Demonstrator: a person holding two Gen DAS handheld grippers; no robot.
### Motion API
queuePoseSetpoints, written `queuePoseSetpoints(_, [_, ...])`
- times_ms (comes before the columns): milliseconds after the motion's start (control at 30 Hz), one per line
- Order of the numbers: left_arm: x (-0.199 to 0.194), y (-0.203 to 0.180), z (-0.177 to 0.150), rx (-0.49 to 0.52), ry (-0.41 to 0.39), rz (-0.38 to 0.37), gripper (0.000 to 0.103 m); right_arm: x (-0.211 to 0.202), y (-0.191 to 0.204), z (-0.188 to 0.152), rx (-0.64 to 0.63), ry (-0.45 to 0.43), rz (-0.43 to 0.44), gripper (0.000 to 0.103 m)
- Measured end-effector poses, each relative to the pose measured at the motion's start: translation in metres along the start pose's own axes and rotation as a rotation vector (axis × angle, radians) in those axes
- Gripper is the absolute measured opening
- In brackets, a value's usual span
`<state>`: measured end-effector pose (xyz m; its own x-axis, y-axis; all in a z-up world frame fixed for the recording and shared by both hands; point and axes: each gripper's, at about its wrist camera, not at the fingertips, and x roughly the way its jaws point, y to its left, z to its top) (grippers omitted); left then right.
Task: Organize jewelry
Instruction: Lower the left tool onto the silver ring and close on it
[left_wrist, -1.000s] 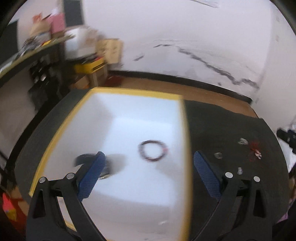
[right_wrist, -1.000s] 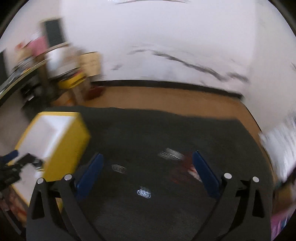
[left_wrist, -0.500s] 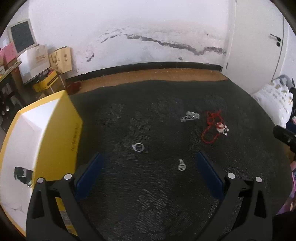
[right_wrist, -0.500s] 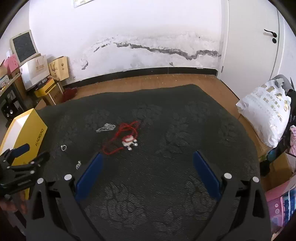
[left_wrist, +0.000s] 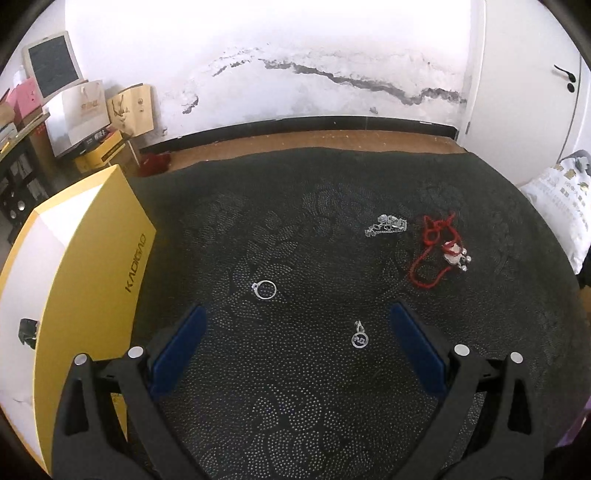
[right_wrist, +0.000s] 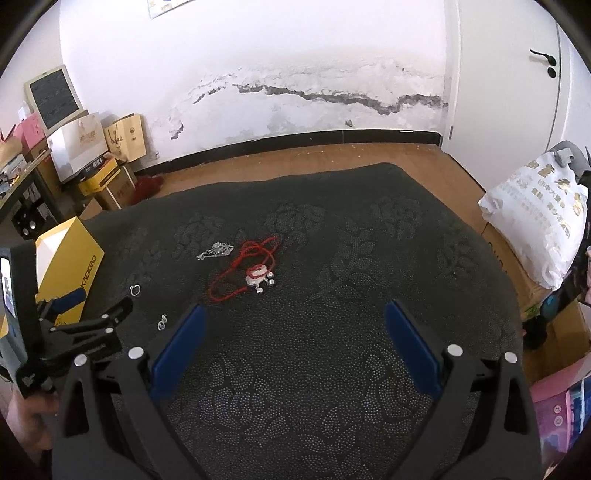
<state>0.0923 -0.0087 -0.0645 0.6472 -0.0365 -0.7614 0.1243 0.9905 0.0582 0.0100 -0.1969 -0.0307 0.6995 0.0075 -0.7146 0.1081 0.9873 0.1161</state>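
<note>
Covering the whole work area, a dark patterned cloth (left_wrist: 295, 406) lies over the tabletop, and all loose jewelry rests on it. A yellow box (left_wrist: 96, 280) with a white interior stands at the left edge of the cloth; a small dark item (left_wrist: 28, 329) sits inside it, too small to identify.

The left tongs (left_wrist: 295, 343) hover above the near part of the cloth with the blue-padded fingers (left_wrist: 177, 350) spread wide and nothing between them. The right tongs (right_wrist: 291, 343) are likewise spread wide and empty, positioned over bare cloth to the right of the jewelry. In the right wrist view, the left tongs appear at the left edge, just beside the yellow box, with a hand (right_wrist: 26, 417) partly visible below them.

Jewelry positions, largest first:
- A red cord necklace (left_wrist: 430, 254) with a silver pendant lies tangled at the right of the group, well beyond the tip of the right finger of the left tongs.
- A silver chain (left_wrist: 386, 226) lies bunched just beside the cord, on its left.
- A silver ring (left_wrist: 266, 289) lies flat near the centre, apart from the chain and well clear of the yellow box.
- A small silver earring (left_wrist: 360, 336) lies nearest the left tongs, between the finger lines, toward the right finger.
</note>
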Motion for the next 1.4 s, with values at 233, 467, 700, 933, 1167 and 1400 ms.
queuePoseSetpoints(233, [0.029,0.011,-0.006,-0.062,0.071,0.000,0.097,0.005,0.002,0.003,0.017,-0.009,-0.008,0.094])
queuePoseSetpoints(467, [0.069,0.030,-0.016,-0.145,0.119,0.044,0.097,0.014,0.013,0.007,0.005,-0.005,0.016,0.094])
queuePoseSetpoints(700, [0.078,0.028,-0.011,-0.132,0.071,0.056,0.097,0.018,0.021,0.011,-0.008,-0.004,0.040,0.094])
queuePoseSetpoints(933, [0.077,0.024,-0.010,-0.119,0.058,0.057,0.088,0.018,0.014,0.014,0.018,0.000,0.053,0.094])
queuePoseSetpoints(1167, [0.072,0.018,-0.007,-0.104,0.027,0.061,0.045,0.017,0.011,0.015,0.025,-0.001,0.062,0.094])
queuePoseSetpoints(1400, [0.071,0.026,-0.006,-0.116,0.026,0.072,0.018,0.019,0.009,0.015,0.025,0.002,0.064,0.094])
